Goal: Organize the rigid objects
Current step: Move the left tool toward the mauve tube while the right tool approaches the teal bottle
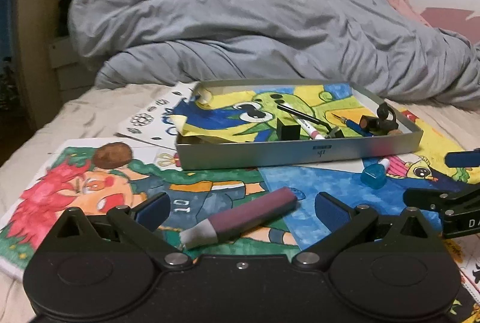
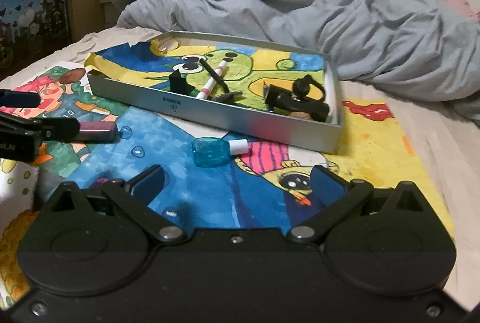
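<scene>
We find the left gripper (image 1: 240,203) spread wide and holding nothing, its blue pads standing either side of a purple bar (image 1: 244,216) with a pale grey cap at its near end. The bar lies flat and slantwise on a painted sheet, between the pads but touching neither; we judge the spread is set to straddle it for a pick-up.

The right gripper (image 2: 237,182) is likewise wide and empty. Just beyond its fingers lies a small teal bottle (image 2: 211,153) with a white cap, on its side, cap pointing right, loose on the blue painted sheet (image 2: 180,182). It sits nearer the left finger than the right, so we judge some centring is needed before closing.

Farther out, a shallow grey metal tray (image 2: 258,125) rests on the paintings, slightly askew. It is lined with a green-and-yellow drawing and already holds a white pen with pink bands (image 2: 211,80), a black block (image 2: 177,81) and a cluster of dark items at its right end that we cannot identify. We take the tray as the collection point, with the bar and the bottle the two pieces outside it.

All of this sits on a bed; a rumpled grey duvet (image 1: 255,29) is heaped at the far side, apart from the tray. The soft surface may let the tray tip when pieces are dropped in.
</scene>
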A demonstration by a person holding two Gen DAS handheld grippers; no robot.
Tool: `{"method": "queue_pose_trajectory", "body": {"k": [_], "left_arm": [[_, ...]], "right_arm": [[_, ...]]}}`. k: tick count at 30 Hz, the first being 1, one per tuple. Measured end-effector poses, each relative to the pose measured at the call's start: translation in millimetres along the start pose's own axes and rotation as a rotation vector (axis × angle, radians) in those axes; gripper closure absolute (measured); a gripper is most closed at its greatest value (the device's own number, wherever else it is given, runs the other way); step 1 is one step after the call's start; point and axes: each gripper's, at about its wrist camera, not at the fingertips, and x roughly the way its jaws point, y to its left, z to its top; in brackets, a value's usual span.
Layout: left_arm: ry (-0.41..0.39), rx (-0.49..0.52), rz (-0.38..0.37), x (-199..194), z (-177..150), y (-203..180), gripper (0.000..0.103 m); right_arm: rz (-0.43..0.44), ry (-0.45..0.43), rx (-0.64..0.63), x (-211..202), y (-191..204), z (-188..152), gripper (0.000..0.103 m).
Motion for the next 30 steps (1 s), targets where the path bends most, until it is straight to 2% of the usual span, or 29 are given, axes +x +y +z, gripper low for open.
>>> {"method": "queue_pose_trajectory", "body": {"k": [4,7,10,13,15,20,23,25,30], "left_arm": [[0.024,0.024,-0.043,18,2,4,0.001],[0.05,0.05,-0.074,29,2,5,0.001],[0.079,0.074,-0.106,37,3,5,0.007],[0.118,0.048,-0.139,42,4,7,0.011],[0.145,0.039,-0.153,44,4,6,0.021],[0.176,0.075,-0.148,45,3,-3,0.031],[0.2,0.084,-0.162,45,8,-6,0.046],[0.217,0.083,-0.164,45,12,-7,0.057],[0.257,0.064,-0.18,46,18,-12,0.069]], "right_arm": [[0.013,0.012,-0.048,18,1,4,0.001],[0.057,0.039,-0.059,33,1,9,0.001],[0.099,0.065,-0.061,45,1,14,0.001],[0.124,0.078,-0.06,56,0,18,0.001],[0.142,0.085,-0.052,60,-1,20,0.001],[0.173,0.103,-0.057,65,-3,25,0.001],[0.174,0.117,-0.062,67,-3,28,0.001],[0.179,0.116,-0.057,68,-2,30,0.004],[0.206,0.106,-0.048,70,-2,32,0.012]]}}
